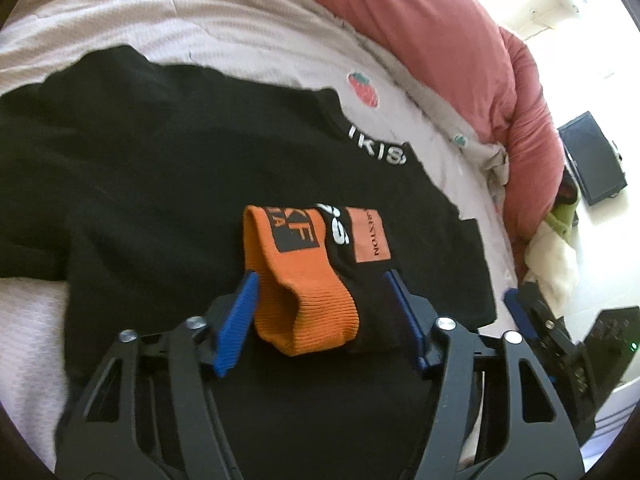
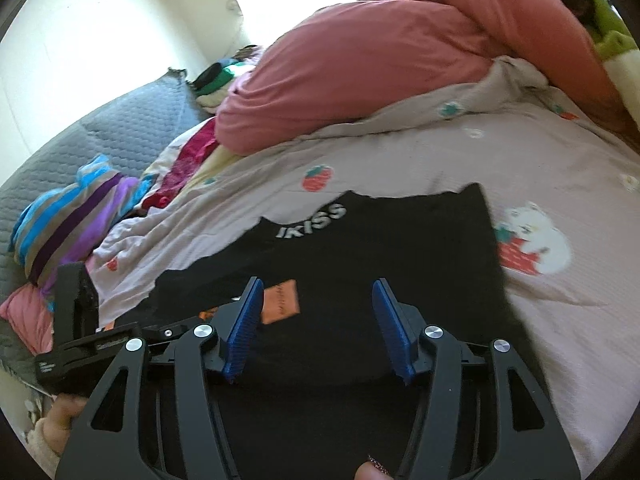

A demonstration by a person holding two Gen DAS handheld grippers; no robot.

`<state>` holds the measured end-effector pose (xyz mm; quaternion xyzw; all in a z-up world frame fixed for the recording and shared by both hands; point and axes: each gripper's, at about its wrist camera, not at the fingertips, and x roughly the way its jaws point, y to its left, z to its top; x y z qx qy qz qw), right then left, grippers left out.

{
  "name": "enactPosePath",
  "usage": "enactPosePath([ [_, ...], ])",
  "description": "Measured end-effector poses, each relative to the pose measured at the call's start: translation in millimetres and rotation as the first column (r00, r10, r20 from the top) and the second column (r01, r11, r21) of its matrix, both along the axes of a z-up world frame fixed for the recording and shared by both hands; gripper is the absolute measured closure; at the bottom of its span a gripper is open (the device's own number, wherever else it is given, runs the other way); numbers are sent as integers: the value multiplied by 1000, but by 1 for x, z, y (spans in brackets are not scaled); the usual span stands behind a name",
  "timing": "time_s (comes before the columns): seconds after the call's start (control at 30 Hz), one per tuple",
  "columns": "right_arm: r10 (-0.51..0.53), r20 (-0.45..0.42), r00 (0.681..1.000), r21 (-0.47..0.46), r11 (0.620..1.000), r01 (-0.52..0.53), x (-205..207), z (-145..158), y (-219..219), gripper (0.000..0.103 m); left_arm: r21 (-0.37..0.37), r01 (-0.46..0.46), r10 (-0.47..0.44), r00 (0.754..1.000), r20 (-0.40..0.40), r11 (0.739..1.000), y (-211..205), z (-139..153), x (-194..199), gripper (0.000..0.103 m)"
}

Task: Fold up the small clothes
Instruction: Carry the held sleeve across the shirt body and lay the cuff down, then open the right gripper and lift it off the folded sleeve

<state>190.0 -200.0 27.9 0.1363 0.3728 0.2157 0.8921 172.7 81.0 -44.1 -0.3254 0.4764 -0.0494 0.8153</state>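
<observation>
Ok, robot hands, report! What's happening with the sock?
Left gripper around orange-and-black sock. Right gripper open, empty. Sock lies on black shirt. Nothing in the way.

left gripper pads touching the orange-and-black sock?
Touching. In the left wrist view, the left gripper straddles the sock lying on the black shirt; both blue pads meet its sides with no visible gap.

A pink quilt (image 2: 400,60) bunches beyond the claw, striped cloth (image 2: 68,216) to its left, over a strawberry-print sheet (image 2: 560,184).
</observation>
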Motion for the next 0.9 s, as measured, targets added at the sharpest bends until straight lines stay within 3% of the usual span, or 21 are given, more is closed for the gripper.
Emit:
enactPosePath([
  [0.07,-20,-5,1000,-3,1000,20,-2,-1,-12,48,19,8,-7,1000,-8,1000,-6,-3,3,88],
  [0.13,-40,-8,999,-11,999,39,-3,-1,-24,48,45,21,-21,1000,-7,999,-12,-4,6,101],
  [0.17,-50,-10,999,-18,999,50,-4,-2,-28,48,67,34,-35,999,6,997,-15,-1,7,103],
  [0.3,-84,-19,996,-35,996,83,-3,-6,-43,48,131,60,-69,996,61,990,-16,18,5,103],
  [0.47,-97,-28,995,-43,994,96,1,-10,-48,48,241,19,-50,991,121,970,-5,45,-4,103],
  [0.6,-88,-31,996,-87,993,85,6,-14,-38,48,298,5,-39,994,106,954,4,48,-7,102],
  [0.67,-73,-41,997,-118,991,68,9,-19,-29,48,342,-15,-21,995,102,940,6,48,-9,90],
  [0.7,-63,-47,997,-130,990,56,11,-22,-24,48,367,-23,-19,994,111,930,7,51,-12,89],
  [0.9,10,-82,997,-193,981,-26,12,-33,6,48,383,-4,-51,990,134,924,-2,59,-17,89],
])
